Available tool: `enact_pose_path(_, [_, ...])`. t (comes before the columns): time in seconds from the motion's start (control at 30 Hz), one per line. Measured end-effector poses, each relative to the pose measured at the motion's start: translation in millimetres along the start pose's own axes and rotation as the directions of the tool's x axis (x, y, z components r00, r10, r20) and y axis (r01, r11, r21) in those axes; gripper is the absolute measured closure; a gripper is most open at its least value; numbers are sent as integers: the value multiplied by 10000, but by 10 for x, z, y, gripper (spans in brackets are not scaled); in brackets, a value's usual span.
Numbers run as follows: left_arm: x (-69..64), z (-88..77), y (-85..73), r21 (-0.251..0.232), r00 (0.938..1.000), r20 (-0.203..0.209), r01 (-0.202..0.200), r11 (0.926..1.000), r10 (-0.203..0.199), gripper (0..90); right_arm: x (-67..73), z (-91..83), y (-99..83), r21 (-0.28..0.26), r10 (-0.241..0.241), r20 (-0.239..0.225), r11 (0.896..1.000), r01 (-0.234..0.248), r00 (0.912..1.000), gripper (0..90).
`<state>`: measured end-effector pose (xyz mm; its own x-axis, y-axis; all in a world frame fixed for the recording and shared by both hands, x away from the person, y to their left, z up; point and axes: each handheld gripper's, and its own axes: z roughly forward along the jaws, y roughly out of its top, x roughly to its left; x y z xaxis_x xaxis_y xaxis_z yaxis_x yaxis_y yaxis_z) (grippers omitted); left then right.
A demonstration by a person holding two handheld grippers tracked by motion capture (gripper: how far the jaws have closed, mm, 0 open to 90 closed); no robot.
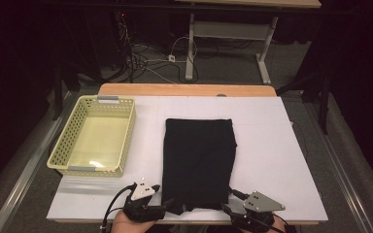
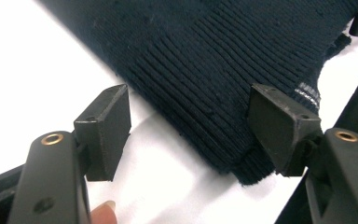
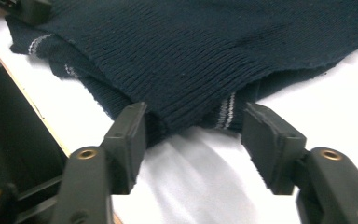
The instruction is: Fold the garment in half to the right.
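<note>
Lying flat on the white table, a folded dark knitted garment sits near the middle, its ribbed hem toward the person's edge; a pale yellow perforated basket stands apart to its left with nothing visible inside. At the near left corner of the garment, the left gripper stands with its jaws apart, one pad on bare table and the other just at the hem's edge, the corner of ribbing lying between them without being pinched; a fingertip shows at the bottom of the left gripper view. At the near right corner, the right gripper also has its jaws parted, spread to either side of the hem where thin pale stripes run through the ribbing; neither pad presses the cloth.
</note>
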<state>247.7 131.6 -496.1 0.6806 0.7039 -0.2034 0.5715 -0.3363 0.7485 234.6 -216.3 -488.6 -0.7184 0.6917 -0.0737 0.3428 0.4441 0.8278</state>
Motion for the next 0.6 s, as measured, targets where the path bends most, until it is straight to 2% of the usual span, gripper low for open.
enact_pose_path(0.07, [6,15,-14,80,9994,296,175,9998,-177,326,-26,-14,-10,-204,-45,44,9998,46,10000,342])
enact_pose_path(0.17, [-3,20,-26,7,9993,321,198,9998,-198,333,-79,-40,-17,-333,56,148,9994,-51,9999,282])
enact_pose_path(0.33, [-18,26,-42,-118,9973,632,374,9992,-366,408,-167,-89,-20,-582,182,319,9982,-163,9993,198])
enact_pose_path(0.6, [-38,38,-49,-129,9933,1106,364,9993,-348,555,-255,-134,-19,-705,338,649,9971,-292,9973,140])
